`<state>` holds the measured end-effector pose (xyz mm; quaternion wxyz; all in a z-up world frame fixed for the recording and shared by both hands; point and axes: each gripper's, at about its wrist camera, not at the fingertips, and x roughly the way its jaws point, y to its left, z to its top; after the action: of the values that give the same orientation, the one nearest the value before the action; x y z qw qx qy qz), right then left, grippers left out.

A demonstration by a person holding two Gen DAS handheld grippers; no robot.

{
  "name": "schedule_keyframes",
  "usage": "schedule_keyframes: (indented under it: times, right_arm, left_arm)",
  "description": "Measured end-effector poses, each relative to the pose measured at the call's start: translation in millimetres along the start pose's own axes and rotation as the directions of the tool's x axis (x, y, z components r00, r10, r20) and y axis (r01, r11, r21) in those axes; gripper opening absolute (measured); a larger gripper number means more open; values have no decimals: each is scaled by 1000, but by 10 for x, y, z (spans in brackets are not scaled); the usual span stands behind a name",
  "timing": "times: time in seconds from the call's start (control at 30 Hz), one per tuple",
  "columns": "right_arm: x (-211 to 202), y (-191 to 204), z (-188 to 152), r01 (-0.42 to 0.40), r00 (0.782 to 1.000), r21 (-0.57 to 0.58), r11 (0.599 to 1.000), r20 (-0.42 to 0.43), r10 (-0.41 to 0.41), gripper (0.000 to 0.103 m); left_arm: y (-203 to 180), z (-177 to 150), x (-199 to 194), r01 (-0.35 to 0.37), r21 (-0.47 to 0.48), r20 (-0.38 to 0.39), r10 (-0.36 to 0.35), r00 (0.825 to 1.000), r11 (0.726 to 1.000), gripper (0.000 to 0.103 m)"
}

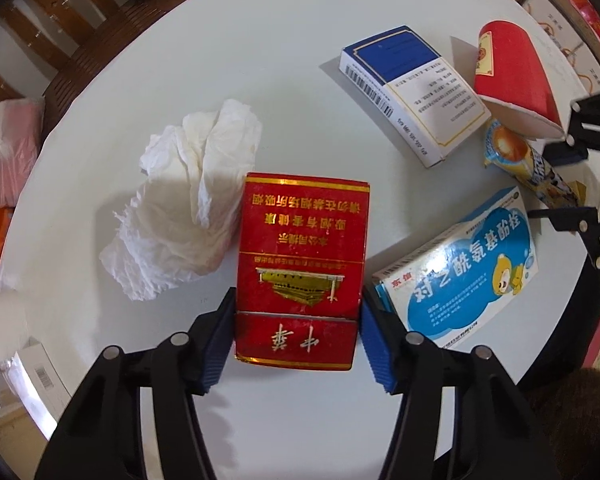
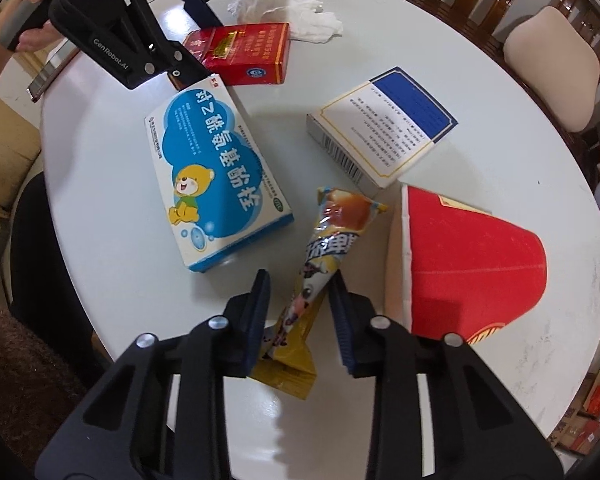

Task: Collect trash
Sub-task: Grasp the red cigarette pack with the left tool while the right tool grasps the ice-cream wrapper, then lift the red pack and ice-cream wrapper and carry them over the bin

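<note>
On the white round table point(image 1: 260, 60) lies a red cigarette box point(image 1: 304, 240). My left gripper point(image 1: 298, 292) points down over it, with both blue pads pressed on its long sides. A crumpled white tissue point(image 1: 188, 200) touches the box's left side. In the right wrist view, my right gripper point(image 2: 301, 276) is shut on the narrow end of a yellow ice-cream cone wrapper point(image 2: 332, 216). A red paper cup point(image 2: 472, 272) lies on its side right of it. A blue bear-print medicine box point(image 2: 216, 180) and a white-and-navy box point(image 2: 384, 128) lie nearby.
Wooden chairs with a beige cushion point(image 2: 552, 68) stand beyond the table's far edge. A phone point(image 2: 52, 68) lies at the table rim beside the person's hand point(image 2: 32, 40). A pink bag point(image 1: 4, 148) sits off the table to the left. Cartons point(image 2: 592, 420) are on the floor.
</note>
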<state>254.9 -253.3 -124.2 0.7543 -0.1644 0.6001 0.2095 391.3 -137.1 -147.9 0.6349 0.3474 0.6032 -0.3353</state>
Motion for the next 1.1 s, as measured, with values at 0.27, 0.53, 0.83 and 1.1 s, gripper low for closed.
schedule_keyframes:
  times: [0.27, 0.53, 0.83, 1.1]
  right_arm:
    - [3, 106, -14, 136, 990, 85, 987, 14, -138, 11]
    - [-7, 13, -64, 114, 993, 193, 975, 4, -117, 9]
    - [-201, 103, -96, 154, 987, 214, 965, 16, -161, 9]
    - [-571, 343, -156, 179, 978, 208, 962, 68, -197, 9]
  left_arm:
    - [-25, -51, 10, 1, -99, -11, -3, 1000, 995, 56]
    - [-4, -204, -23, 2, -167, -4, -3, 1000, 986, 55]
    - [-15, -473, -272, -2, -208, 16, 6, 1000, 978, 55]
    - [-206, -793, -730, -36, -210, 58, 49, 997, 977, 55]
